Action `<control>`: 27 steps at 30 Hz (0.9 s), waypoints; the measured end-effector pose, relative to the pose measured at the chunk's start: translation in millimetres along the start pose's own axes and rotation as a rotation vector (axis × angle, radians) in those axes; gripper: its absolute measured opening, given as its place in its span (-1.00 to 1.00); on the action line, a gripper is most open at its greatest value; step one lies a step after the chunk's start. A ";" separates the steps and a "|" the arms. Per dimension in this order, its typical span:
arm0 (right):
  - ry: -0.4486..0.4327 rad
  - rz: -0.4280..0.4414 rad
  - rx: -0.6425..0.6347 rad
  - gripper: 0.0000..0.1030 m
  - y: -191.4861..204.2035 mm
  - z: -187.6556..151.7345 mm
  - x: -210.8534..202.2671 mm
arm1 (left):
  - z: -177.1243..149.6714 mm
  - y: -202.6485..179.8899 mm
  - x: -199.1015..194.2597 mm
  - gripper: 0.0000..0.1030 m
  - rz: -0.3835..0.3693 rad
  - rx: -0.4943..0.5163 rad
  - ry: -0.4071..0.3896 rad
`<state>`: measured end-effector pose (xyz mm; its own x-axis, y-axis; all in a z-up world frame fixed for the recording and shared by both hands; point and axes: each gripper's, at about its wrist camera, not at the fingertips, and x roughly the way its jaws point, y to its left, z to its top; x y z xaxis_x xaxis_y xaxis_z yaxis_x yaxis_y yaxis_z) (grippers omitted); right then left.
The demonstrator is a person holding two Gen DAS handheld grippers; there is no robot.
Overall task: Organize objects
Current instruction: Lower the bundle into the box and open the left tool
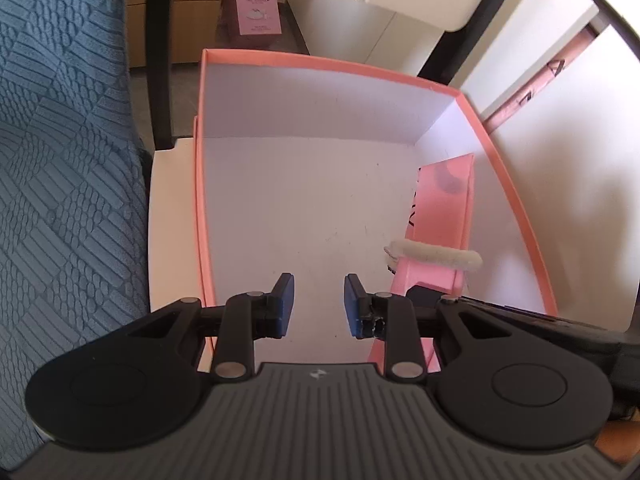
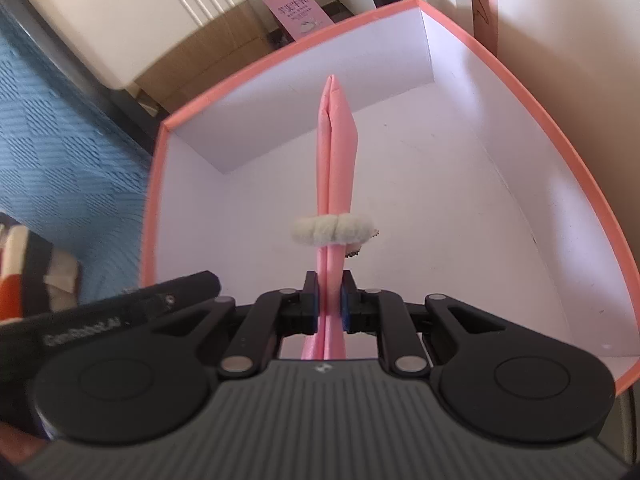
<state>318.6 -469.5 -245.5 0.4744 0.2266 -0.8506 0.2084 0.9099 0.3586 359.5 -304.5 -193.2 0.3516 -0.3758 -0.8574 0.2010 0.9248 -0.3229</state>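
A large pink box [image 1: 508, 184] with a white inside stands open on a white surface; its rim [image 2: 592, 188] also fills the right wrist view. My right gripper [image 2: 330, 300] is shut on a flat pink packet [image 2: 338, 152] with a fluffy white band [image 2: 334, 231] around it, held edge-on over the box floor. In the left wrist view the same pink packet [image 1: 440, 216] and its white band [image 1: 434, 258] hang inside the box at the right. My left gripper [image 1: 319, 304] hovers over the box's near left part, open, with nothing between its blue pads [image 1: 285, 300].
A blue textured cloth [image 1: 60, 180] lies left of the box. Beyond the box stands a white chair with dark legs [image 1: 160, 60], and a pink printed carton [image 1: 258, 8] sits on the floor behind it. A white wall [image 1: 568, 160] runs along the right.
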 end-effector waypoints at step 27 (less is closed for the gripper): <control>-0.108 -0.064 -0.020 -0.30 27.4 -23.1 -77.4 | -21.8 -14.4 -119.7 -0.11 -0.060 0.085 -0.136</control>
<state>267.9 -454.0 -178.8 0.5506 0.1304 -0.8245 0.2240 0.9284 0.2964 294.6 -271.5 -94.7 0.4563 -0.4399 -0.7735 0.3001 0.8944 -0.3316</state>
